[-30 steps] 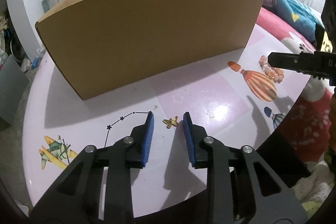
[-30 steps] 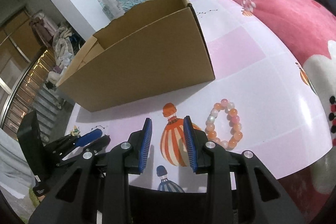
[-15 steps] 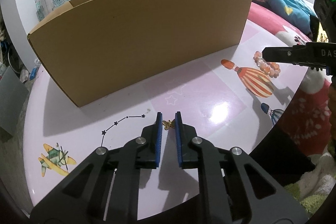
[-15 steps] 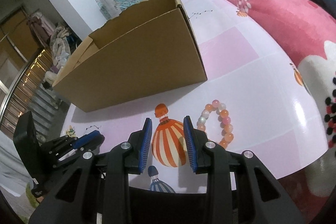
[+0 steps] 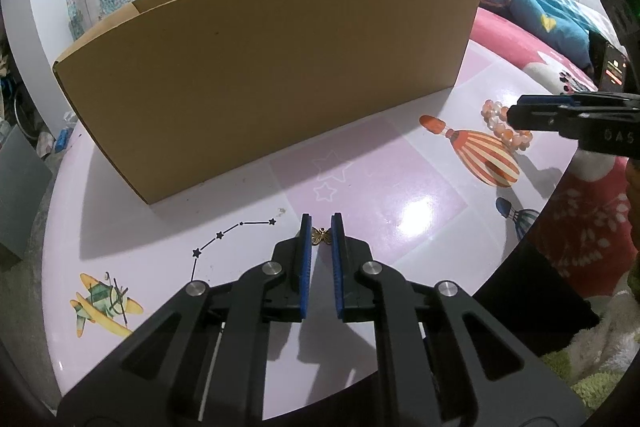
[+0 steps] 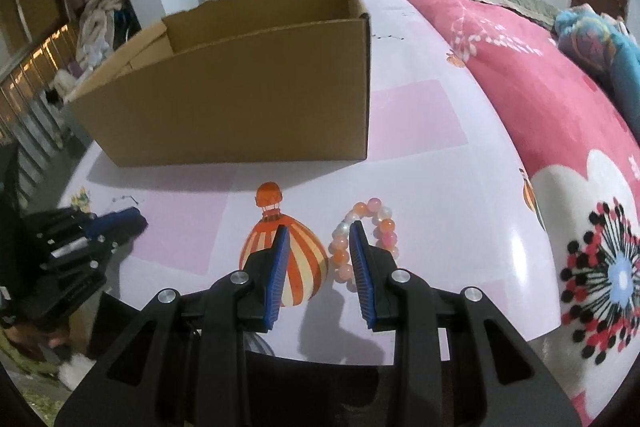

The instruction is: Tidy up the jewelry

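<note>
Fingers of the left gripper [image 5: 321,235] are pinching a gold butterfly charm [image 5: 321,236], having just closed; only the right view shows the half-open, empty right gripper [image 6: 318,242] straddling the bead bracelet [image 6: 366,233] below the cardboard box [image 6: 240,99].

The only lettering I can make out is on the black body of the right gripper [image 5: 516,113] as seen from the left wrist view, where pale capitals read "DAS" before the picture's edge cuts the word off. A small screen [image 5: 614,69] behind it glows with red-orange bars, too small and blurred to read. The cardboard box [image 5: 276,75] and the table top [image 5: 400,195] carry no words, only printed pictures on the table.
</note>
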The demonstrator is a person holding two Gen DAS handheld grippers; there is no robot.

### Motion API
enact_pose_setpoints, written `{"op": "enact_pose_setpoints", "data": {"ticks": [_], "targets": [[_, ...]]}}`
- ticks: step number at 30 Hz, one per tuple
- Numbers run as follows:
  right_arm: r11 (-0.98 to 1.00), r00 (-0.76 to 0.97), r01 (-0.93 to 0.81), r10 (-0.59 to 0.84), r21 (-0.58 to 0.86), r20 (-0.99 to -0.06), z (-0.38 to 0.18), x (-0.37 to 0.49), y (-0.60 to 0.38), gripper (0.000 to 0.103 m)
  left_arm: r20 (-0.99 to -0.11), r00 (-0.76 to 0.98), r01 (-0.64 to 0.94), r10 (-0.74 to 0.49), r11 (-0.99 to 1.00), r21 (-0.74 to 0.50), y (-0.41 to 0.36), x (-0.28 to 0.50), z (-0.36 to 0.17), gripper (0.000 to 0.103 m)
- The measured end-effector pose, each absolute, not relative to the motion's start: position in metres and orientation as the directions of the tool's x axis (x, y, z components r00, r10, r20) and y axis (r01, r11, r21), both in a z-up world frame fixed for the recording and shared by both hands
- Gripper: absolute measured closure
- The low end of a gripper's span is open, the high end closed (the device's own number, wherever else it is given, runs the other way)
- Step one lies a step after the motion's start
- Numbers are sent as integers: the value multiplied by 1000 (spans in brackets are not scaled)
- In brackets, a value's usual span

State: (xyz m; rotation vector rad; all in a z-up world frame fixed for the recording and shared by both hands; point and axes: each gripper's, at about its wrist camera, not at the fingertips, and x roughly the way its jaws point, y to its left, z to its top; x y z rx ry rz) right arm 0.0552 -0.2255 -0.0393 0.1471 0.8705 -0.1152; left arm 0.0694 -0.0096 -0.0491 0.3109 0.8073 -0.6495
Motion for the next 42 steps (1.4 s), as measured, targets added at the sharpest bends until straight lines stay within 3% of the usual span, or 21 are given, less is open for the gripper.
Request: {"op": "enact_pose_setpoints", "data": {"ticks": [11,28,39,42], "targets": [[982,561,183,-60,53,-826,-59,72,-228,72,-810,473,608,-345,794,17,-16,79,-43,94],[978,549,205,-85,35,-832,-59,76,-229,72,-828,456,603,-326,798,17,-21,80,-43,94],[976,548,216,-108,15,-830,-59,76,-227,74,-820,451,604,-351,797,-9,-16,79,-43,94],[976,544,219,-113,10,-831,-59,76,-227,79,-807,438,600,-395,797,-64,-5,80,-43,94]]}}
